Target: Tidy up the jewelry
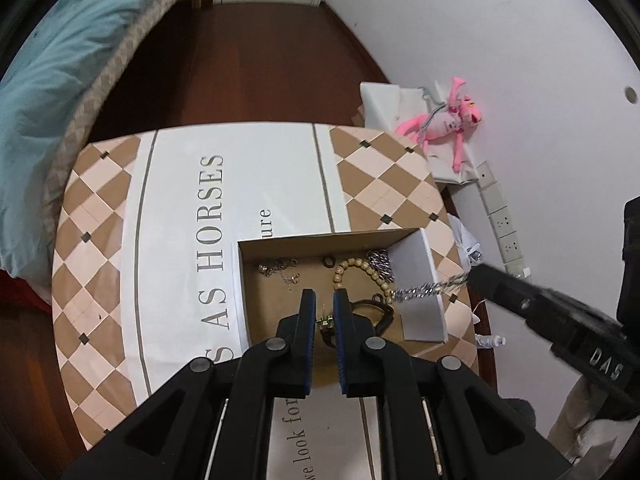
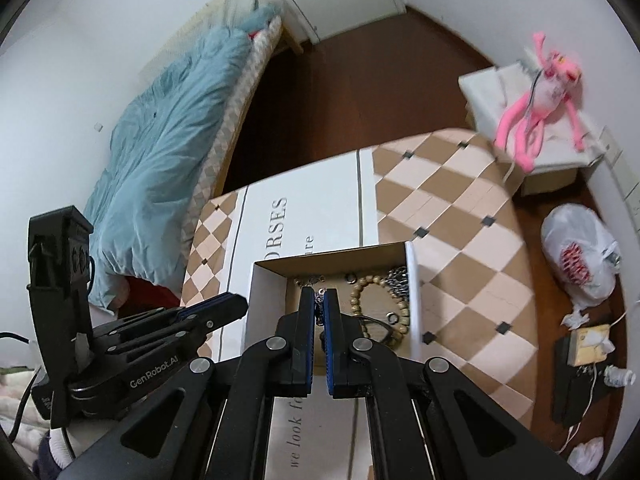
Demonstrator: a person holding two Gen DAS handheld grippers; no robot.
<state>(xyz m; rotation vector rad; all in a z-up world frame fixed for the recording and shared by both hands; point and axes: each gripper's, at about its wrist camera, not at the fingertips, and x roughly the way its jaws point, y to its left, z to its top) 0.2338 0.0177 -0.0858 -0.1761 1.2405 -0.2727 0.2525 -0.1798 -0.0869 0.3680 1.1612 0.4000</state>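
Note:
An open cardboard box (image 1: 256, 280) sits on a checkered table (image 1: 96, 248); it also shows in the right wrist view (image 2: 268, 300). Inside lie a wooden bead bracelet (image 1: 360, 266), a thin gold chain (image 1: 276, 268), a dark ring (image 1: 329, 261), a heavy silver chain (image 1: 378, 260) and a dark strap (image 1: 372, 306). My left gripper (image 1: 324, 296) hangs over the box, jaws slightly apart, with a small gold piece (image 1: 326, 322) between them. My right gripper (image 2: 319, 294) is shut on a silver chain (image 1: 424, 290) that stretches from the box over its right wall.
A bed with a teal duvet (image 2: 160, 152) stands left of the table. A pink plush toy (image 2: 536, 92) lies on a white box at the back right. A white plastic bag (image 2: 580, 256) and small clutter sit on the floor at the right, by wall sockets (image 1: 500, 208).

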